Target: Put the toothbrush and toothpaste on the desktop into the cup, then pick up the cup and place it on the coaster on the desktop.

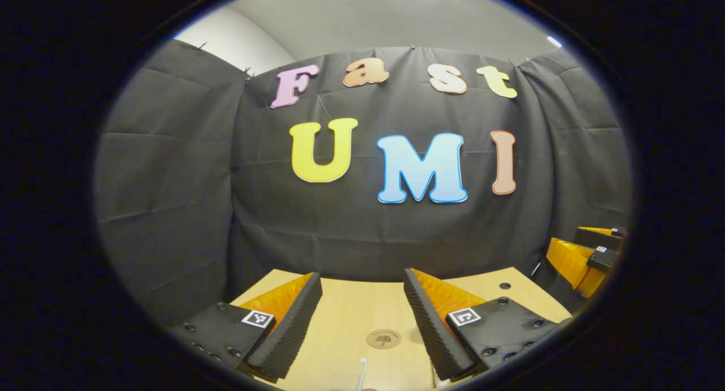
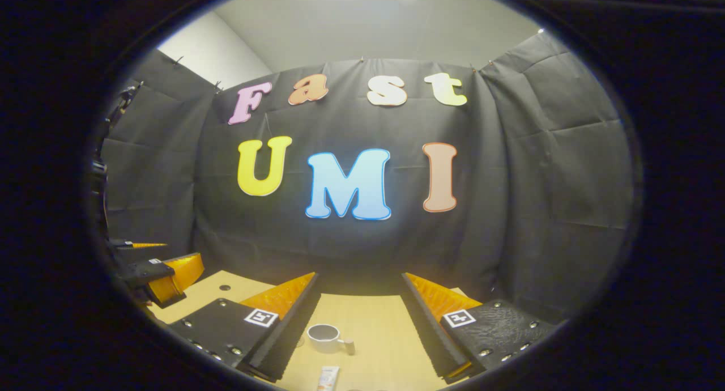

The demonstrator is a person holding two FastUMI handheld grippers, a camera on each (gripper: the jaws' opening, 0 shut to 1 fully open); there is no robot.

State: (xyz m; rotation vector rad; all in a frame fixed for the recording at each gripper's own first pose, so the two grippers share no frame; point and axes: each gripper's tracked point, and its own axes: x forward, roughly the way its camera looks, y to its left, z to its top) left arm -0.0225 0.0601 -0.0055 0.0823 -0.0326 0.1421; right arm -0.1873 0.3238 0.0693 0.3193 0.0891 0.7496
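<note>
- Cup (image 2: 324, 334): white, handled, upright on the wooden desktop (image 2: 385, 345), nothing visible inside.
- Toothpaste (image 2: 328, 377) tube flat, near the cup.
- Round coaster (image 1: 383, 339); toothbrush (image 1: 362, 374) close by.
- Left gripper (image 1: 362, 317), right gripper (image 2: 359, 317): jaws apart, ridged pads, holding nothing.

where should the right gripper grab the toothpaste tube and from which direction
Probably across the tube's body, coming down from above. In the right gripper view the toothpaste lies flat on the desktop, running lengthwise toward the cup, so its narrow width would fit between the open fingers of the right gripper. Its near end is cut off, so the exact spot is uncertain.
</note>
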